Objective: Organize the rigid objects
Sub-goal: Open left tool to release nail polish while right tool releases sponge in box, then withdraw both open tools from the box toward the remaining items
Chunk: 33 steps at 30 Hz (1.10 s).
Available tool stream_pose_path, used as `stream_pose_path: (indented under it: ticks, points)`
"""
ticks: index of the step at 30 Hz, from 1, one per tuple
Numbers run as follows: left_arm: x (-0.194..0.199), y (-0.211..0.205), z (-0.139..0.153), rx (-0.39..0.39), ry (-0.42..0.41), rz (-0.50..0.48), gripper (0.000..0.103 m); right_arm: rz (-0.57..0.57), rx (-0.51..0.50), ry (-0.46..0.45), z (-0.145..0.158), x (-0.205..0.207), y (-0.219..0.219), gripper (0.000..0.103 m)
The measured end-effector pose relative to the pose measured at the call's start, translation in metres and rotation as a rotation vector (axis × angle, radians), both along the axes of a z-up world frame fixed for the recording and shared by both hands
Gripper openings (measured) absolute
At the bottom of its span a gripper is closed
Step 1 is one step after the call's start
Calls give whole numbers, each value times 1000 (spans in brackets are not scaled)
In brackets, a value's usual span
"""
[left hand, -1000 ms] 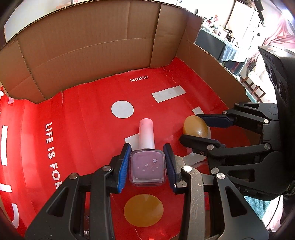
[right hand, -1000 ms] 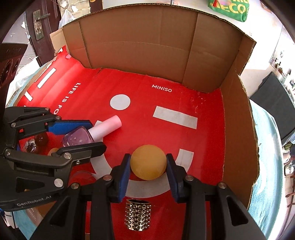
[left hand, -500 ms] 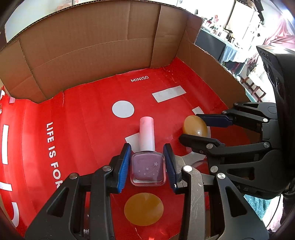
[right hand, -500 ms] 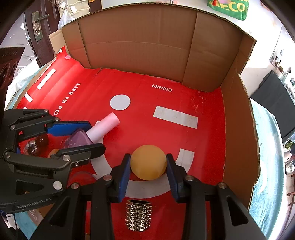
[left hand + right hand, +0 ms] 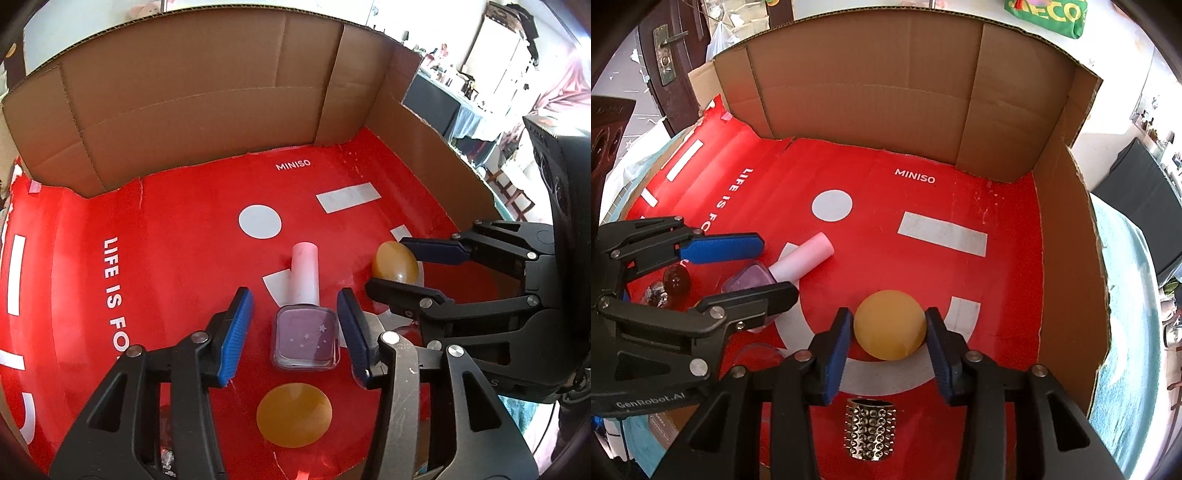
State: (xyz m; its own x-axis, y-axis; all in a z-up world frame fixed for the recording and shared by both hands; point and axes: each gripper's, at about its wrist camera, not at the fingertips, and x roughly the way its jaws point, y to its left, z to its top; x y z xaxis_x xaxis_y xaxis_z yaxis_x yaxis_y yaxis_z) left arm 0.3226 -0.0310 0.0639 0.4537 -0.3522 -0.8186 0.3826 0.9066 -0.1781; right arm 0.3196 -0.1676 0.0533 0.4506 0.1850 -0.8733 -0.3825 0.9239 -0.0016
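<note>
On the red liner of the cardboard box [image 5: 1063, 258], both grippers are opening: the left gripper [image 5: 295, 328] spread around the lying nail polish bottle [image 5: 306, 338], the right gripper [image 5: 890, 332] parting beside the yellow ball [image 5: 890, 324]. Freed, the ball could roll off, or a withdrawing finger nudge the bottle. I count one bottle, one ball, one studded cuff [image 5: 870, 432].

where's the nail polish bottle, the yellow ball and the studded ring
nail polish bottle [image 5: 306, 341], left wrist view, purple glass body
yellow ball [image 5: 890, 325], right wrist view, middle of its front
studded ring [image 5: 870, 432], right wrist view, studded outer face
</note>
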Motion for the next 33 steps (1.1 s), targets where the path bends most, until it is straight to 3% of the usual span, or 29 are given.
stream_pose_path:
  ticks: [7,9,15,22,27,33]
  points:
    - [-11,4,13,-20,-40,16,49,-7,16,-20,5,-4,-6,53]
    - [-16,6,18,-23,-59,27,63,-11,22,-29,8,-6,-7,55]
    - [-43,11,42,-26,-161,56,72,-21,64,-58,26,-21,-14,60]
    - [-85,19,73,-42,-287,100,78,-23,104,-162,64,-61,-23,77]
    - [-121,28,91,-65,-381,140,84,-39,131,-236,86,-95,-33,80]
    - [-172,38,105,-82,-508,212,92,-72,187,-354,110,-147,-50,96]
